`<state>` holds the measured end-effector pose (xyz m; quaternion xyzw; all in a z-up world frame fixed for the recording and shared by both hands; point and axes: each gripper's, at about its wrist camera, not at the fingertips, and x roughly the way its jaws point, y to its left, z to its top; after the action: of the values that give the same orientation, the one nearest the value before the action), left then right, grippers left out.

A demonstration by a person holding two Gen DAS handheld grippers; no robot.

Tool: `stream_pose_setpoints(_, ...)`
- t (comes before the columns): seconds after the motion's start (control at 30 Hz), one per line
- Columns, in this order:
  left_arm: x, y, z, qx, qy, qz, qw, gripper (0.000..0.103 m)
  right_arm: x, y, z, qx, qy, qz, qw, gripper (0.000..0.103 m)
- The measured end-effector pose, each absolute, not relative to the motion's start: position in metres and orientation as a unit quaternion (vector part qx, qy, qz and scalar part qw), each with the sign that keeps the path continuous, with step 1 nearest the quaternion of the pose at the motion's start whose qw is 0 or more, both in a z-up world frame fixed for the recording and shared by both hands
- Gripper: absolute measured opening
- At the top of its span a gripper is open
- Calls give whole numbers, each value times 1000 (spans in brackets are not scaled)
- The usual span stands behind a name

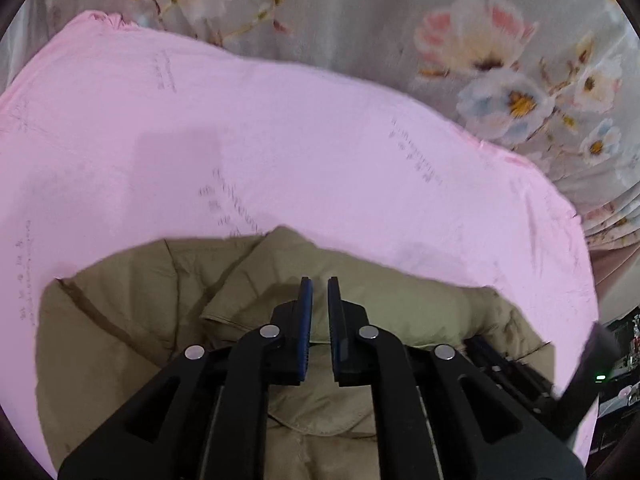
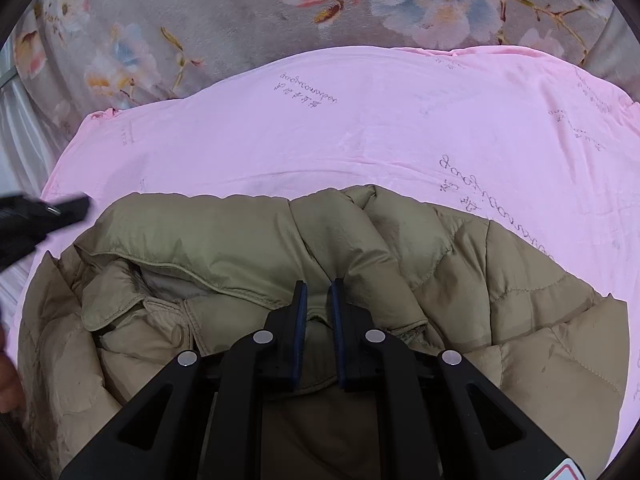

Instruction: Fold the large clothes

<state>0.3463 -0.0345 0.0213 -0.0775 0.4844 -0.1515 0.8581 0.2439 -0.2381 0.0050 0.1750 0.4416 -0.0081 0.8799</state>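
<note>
An olive quilted puffer jacket lies bunched on a pink sheet. My left gripper hovers over the jacket's folded top part, its jaws a narrow gap apart with nothing between them. In the right wrist view the same jacket lies crumpled, collar and sleeve folds near the middle. My right gripper sits just over a fold by the collar, jaws a narrow gap apart, with no fabric between them. The left gripper shows at the left edge of the right wrist view.
The pink sheet has grey printed writing and lies on a grey floral blanket, also in the right wrist view. The right gripper's body shows at the lower right of the left wrist view. The bed's edge falls off at the right.
</note>
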Motion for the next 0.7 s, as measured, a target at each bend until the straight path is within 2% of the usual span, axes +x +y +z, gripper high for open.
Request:
stream_pose_setpoints(0.07, 346, -40, -5, -62, 495, -148, 854, 6, 243, -237, 11, 170, 447, -5, 878, 10)
stream_pose_setpoints(0.13, 337, -39, -11, -51, 480, -146, 864, 6, 241, -233, 24, 162, 441, -11, 883, 17)
stream_pose_setpoints(0.27, 329, -40, -16, -41, 459, -148, 875, 6, 242, -221, 49, 148, 402, -8, 903, 20)
stream_pose_setpoints(0.4, 324, -47, -14, -15, 441, -141, 886, 6, 253, -213, 14, 136, 436, -17, 889, 24)
stream_pose_setpoints(0.7, 322, -53, -14, 13, 423, -126, 897, 6, 254, -211, 10, 127, 434, -26, 891, 24)
